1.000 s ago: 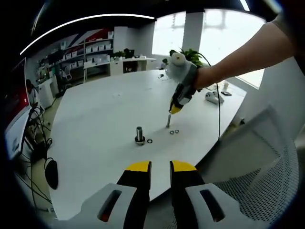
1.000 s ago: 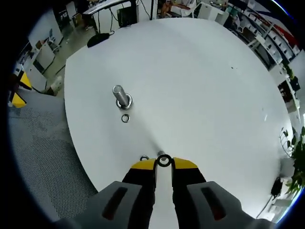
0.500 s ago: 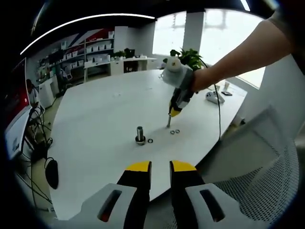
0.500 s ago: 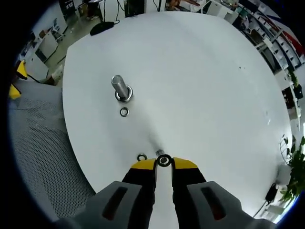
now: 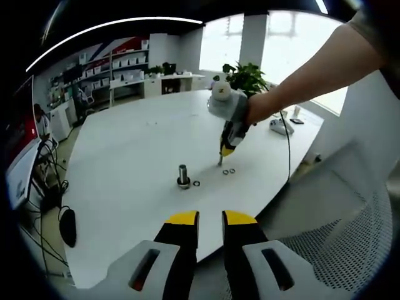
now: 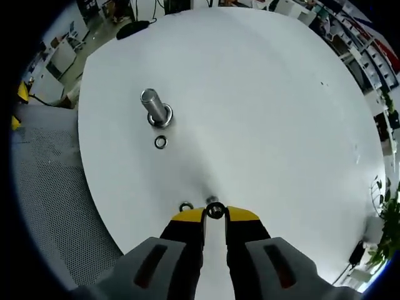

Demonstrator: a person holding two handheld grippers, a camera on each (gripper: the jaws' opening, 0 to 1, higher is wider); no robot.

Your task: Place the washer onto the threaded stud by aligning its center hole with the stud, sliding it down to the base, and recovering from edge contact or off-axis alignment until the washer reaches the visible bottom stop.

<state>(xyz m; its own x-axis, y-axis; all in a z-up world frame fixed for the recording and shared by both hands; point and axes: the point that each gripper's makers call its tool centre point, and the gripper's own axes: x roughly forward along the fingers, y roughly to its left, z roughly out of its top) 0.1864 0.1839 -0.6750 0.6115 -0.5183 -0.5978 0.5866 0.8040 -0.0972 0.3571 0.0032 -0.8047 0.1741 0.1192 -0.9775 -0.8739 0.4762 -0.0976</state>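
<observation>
A short threaded stud stands upright on the white round table, with a ring at its base. One loose washer lies just beside it. In the right gripper view my right gripper is shut on a dark washer pinched edge-on between its yellow tips. Two more washers lie on the table right under it. In the left gripper view the right gripper hangs tip-down above those washers, right of the stud. My left gripper stays back at the table's near edge, open and holding nothing.
A grey mesh chair stands against the table's edge. A white device with a cable lies at the far right of the table. Shelves, a plant and desks are behind it.
The hand with the right gripper has risen and drifted a little left, toward the stud, still pinching the washer. The left gripper has not moved.
</observation>
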